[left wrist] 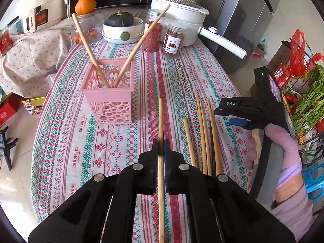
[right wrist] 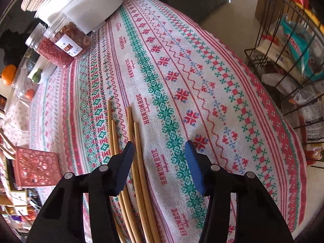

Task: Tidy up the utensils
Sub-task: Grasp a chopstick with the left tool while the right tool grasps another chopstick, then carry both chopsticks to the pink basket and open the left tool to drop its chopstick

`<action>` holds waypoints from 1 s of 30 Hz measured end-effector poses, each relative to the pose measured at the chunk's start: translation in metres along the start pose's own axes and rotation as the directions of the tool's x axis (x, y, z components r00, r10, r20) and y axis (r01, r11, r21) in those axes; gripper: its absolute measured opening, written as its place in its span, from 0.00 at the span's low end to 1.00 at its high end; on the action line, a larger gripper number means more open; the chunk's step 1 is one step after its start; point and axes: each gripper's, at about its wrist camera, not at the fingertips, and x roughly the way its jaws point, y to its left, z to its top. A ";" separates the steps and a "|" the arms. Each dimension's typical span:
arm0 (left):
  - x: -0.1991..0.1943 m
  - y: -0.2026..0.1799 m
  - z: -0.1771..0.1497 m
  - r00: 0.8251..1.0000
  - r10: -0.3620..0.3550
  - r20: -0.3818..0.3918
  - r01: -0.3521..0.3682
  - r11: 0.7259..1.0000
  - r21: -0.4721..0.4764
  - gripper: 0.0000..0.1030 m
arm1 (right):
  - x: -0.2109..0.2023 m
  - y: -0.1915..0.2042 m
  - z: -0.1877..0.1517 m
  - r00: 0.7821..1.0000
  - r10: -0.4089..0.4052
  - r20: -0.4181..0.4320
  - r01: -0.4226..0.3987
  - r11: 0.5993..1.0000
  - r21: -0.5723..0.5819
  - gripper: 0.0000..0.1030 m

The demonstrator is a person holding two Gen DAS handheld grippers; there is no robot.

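Your left gripper (left wrist: 161, 148) pinches one chopstick (left wrist: 161, 121) lengthwise, aimed at the pink holder (left wrist: 110, 101) at 11 o'clock; right gripper (right wrist: 160, 151) spread, idle.

L gripper (left wrist: 161, 147) fingers pinched tight; R gripper (right wrist: 160, 151) fingers spread.

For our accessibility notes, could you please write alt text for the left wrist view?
The left gripper is shut on a bamboo chopstick above a patterned tablecloth. Ahead, a pink perforated holder already has two chopsticks; more chopsticks lie right, near the right gripper.
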 end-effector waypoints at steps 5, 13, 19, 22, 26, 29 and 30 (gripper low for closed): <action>-0.010 0.005 -0.002 1.000 0.010 0.015 -0.010 1.000 0.007 0.04 | 0.004 0.015 -0.003 0.995 -0.100 0.029 0.101 0.993 -0.062 0.47; -0.022 0.017 -0.003 0.999 0.006 0.042 -0.006 1.000 -0.005 0.04 | 0.009 0.048 -0.018 0.982 -0.160 0.103 0.177 0.965 -0.195 0.10; -0.032 0.019 -0.004 0.997 -0.007 0.081 0.007 1.000 0.006 0.04 | 0.004 0.024 -0.014 0.997 -0.026 0.079 0.035 0.992 -0.120 0.05; -0.035 0.018 -0.005 0.996 -0.015 0.090 0.014 1.000 0.010 0.04 | -0.014 0.007 -0.016 0.995 0.010 0.101 -0.001 0.996 -0.090 0.05; -0.043 0.012 -0.006 0.993 -0.028 0.113 0.025 0.999 0.024 0.04 | -0.050 -0.003 -0.029 0.983 0.062 0.175 -0.046 0.994 -0.094 0.05; -0.051 0.007 -0.008 0.990 -0.031 0.138 0.026 0.999 0.039 0.04 | -0.089 -0.011 -0.047 0.961 0.119 0.251 -0.094 0.990 -0.109 0.05; -0.054 0.006 -0.009 0.989 -0.031 0.145 0.025 0.999 0.042 0.04 | -0.100 -0.011 -0.051 0.952 0.133 0.274 -0.106 0.988 -0.113 0.05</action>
